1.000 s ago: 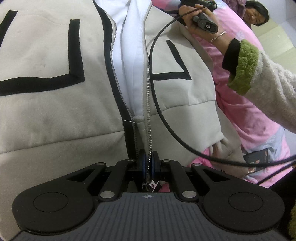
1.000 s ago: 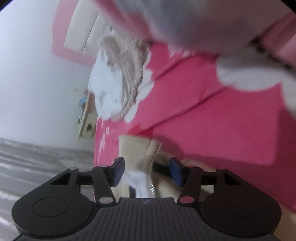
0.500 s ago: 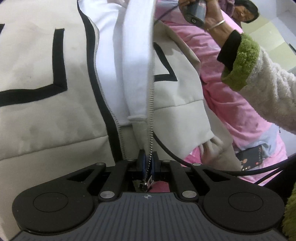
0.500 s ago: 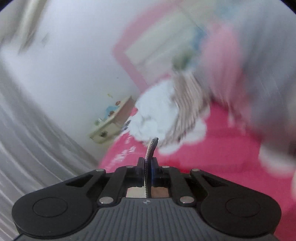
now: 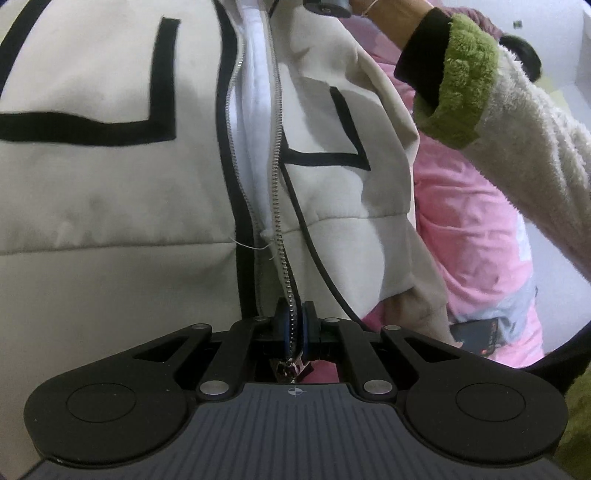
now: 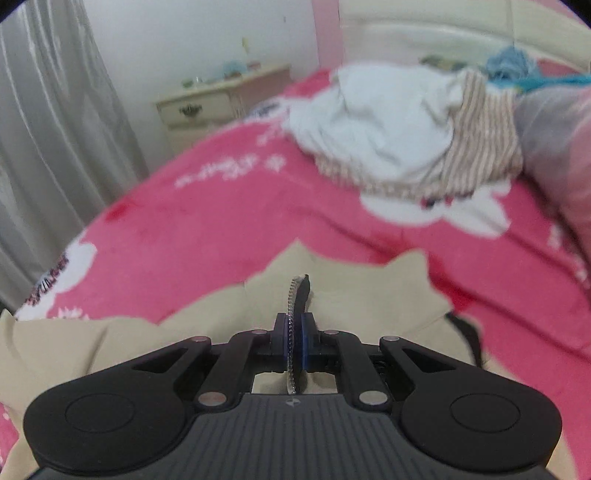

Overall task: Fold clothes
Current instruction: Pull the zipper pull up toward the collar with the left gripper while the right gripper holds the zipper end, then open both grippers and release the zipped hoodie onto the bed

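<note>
A cream zip-up jacket (image 5: 110, 206) with black stripe trim and white lining fills the left wrist view, spread open on the pink bed. My left gripper (image 5: 294, 325) is shut on the jacket's zipper edge at the bottom hem, by the zipper slider. In the right wrist view my right gripper (image 6: 294, 339) is shut on the upper zipper edge (image 6: 297, 295) of the same jacket (image 6: 332, 288), whose cream cloth lies below it. The hand holding the right gripper (image 5: 328, 3) shows at the top of the left wrist view, with its black cable trailing over the jacket.
A pink blanket (image 6: 221, 221) with white prints covers the bed. A pile of white and striped clothes (image 6: 406, 140) lies farther back, with a grey pillow (image 6: 557, 147) to the right. A cream nightstand (image 6: 214, 103) and grey curtain (image 6: 48, 147) stand at the left. A dark phone (image 5: 476, 332) lies on the bed.
My right gripper, open a second ago, has shut on the upper zipper edge and swung to face the far bed. In the left view, the right front panel has been lifted and pulled toward the centre.
</note>
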The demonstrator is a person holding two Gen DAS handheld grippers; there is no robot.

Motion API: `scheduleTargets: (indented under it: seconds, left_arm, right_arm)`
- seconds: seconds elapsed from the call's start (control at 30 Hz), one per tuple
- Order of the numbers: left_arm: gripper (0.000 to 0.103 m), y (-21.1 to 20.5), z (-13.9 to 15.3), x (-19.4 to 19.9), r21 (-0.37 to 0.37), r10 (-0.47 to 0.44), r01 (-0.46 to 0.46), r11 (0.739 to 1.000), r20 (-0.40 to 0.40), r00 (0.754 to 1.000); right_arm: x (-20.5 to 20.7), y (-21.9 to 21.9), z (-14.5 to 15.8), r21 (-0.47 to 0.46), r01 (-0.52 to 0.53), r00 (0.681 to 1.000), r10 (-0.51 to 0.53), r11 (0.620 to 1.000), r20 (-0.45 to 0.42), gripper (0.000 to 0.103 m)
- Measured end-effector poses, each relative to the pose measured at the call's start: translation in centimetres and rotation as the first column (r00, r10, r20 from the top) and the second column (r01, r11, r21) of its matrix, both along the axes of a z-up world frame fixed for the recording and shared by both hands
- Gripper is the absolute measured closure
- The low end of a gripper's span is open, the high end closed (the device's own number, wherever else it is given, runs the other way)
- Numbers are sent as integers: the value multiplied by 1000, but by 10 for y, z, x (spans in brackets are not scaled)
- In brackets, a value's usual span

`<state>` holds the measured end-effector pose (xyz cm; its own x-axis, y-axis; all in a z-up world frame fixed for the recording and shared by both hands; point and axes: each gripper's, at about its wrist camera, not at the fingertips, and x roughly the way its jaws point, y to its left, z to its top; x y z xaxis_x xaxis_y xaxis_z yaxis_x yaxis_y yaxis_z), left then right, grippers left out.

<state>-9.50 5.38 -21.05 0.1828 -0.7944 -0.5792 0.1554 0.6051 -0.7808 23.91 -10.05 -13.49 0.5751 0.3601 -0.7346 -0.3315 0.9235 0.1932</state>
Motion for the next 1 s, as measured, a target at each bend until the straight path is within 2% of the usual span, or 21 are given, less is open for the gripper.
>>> scheduleTargets:
  seconds: [0.13, 0.2, 0.27, 0.33, 0.4, 0.5, 0.6, 0.67, 0.7, 0.73, 0.8, 0.83, 0.9, 1.0]
  left_arm:
    - [99, 6, -8, 2, -36, 19, -21, 999, -54, 998]
    - [99, 8, -15, 3, -46, 32, -36, 998, -98, 995]
    - [98, 10, -20, 4, -61, 42, -50, 997, -132, 990]
    - [98, 10, -22, 5, -67, 47, -57, 996, -148, 988]
    - [98, 11, -22, 6, -71, 52, -64, 995, -163, 985]
    - [98, 11, -23, 7, -75, 53, -68, 995, -181, 982]
    - [96, 13, -26, 9, -85, 39, -57, 995, -206, 978]
    - [93, 14, -23, 9, -83, 24, -40, 996, -195, 981]
    - [89, 16, -21, 8, -79, 17, -32, 996, -183, 983]
    - [80, 18, -16, 7, -80, 12, -26, 996, -165, 986]
    - [71, 21, -5, 4, -72, 17, -26, 997, -121, 992]
    - [61, 24, 2, 2, -52, 30, -35, 998, -93, 995]
    - [50, 30, 18, -2, -8, 51, -52, 999, -28, 998]
    - [50, 36, 38, -7, 28, 54, -56, 998, 65, 996]
  right_arm:
    - [14, -7, -21, 88, 38, 993, -28, 995, -116, 90]
    - [26, -16, -26, 174, 67, 984, -36, 982, -176, 78]
    - [32, -31, -23, 296, 118, 972, -50, 948, -228, 71]
    - [26, -52, -10, 395, 160, 971, -73, 905, -227, 69]
    - [15, -72, 7, 441, 158, 979, -83, 884, -186, 69]
    - [-9, -91, 32, 373, 103, 992, -66, 922, -111, 71]
    - [-41, -96, 51, 269, -18, 998, 33, 963, -53, 74]
    - [-72, -96, 65, 174, -100, 994, 106, 980, -26, 78]
    - [-87, -96, 72, 116, -129, 991, 131, 985, -15, 78]
    - [-102, -97, 79, 62, -145, 989, 146, 987, -15, 78]
    - [-136, -108, 96, -26, -159, 987, 158, 987, -31, 81]
    - [-152, -116, 103, -60, -158, 987, 156, 986, -40, 81]
    - [-186, -138, 116, -107, -134, 990, 127, 985, -65, 81]
    - [-239, -166, 125, -143, -66, 995, 55, 988, -80, 81]
